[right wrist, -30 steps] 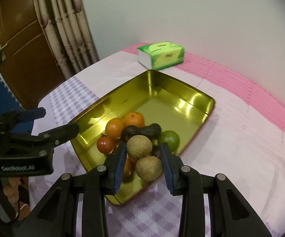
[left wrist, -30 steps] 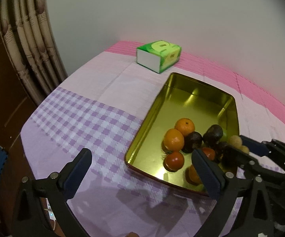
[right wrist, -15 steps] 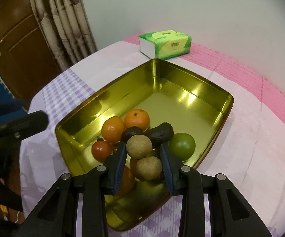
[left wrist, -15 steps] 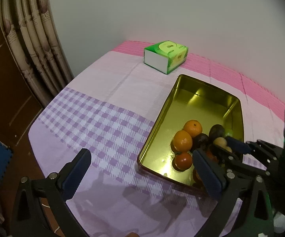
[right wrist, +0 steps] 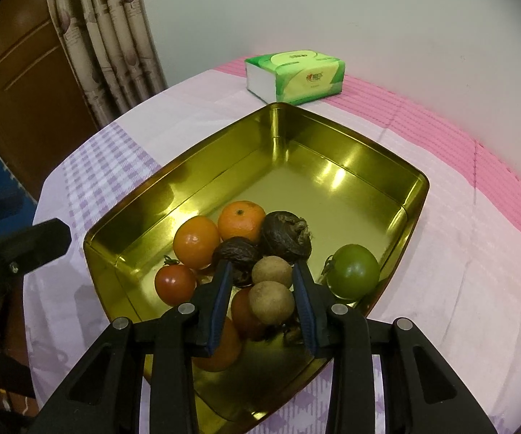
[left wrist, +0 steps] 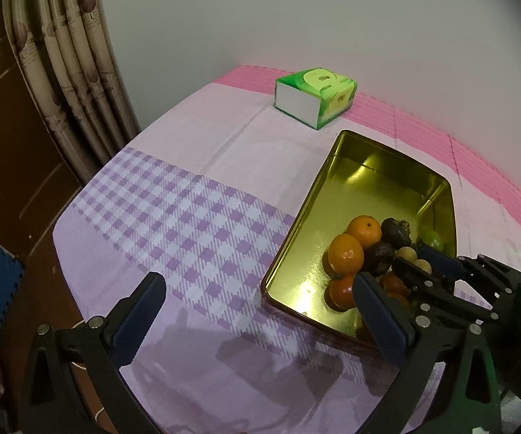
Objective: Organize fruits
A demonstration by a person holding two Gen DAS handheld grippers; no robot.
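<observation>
A gold metal tray point(right wrist: 332, 123) lies on the table and holds a pile of fruit at its near end. In the pile are two oranges point(right wrist: 196, 241), two dark wrinkled fruits point(right wrist: 285, 233), a red tomato point(right wrist: 174, 284) and a green tomato point(right wrist: 353, 271). My right gripper point(right wrist: 262, 271) is shut on two small tan round fruits point(right wrist: 271, 302), low over the pile. The left wrist view shows the same gripper point(left wrist: 414, 258) reaching into the tray point(left wrist: 296, 224) from the right. My left gripper point(left wrist: 256, 311) stands open and empty over the checked cloth, left of the tray.
A green tissue box point(right wrist: 294, 76) stands beyond the tray near the white wall. The tablecloth point(left wrist: 195, 217) is purple-checked in front and pink behind. Curtains point(left wrist: 79, 72) and a brown door lie past the table's left edge. More fruit point(right wrist: 246, 311) sits under my right gripper.
My right gripper, still holding the tan fruits, has moved from the tray's near corner forward and down onto the fruit pile. The left gripper stays open and has barely shifted.
</observation>
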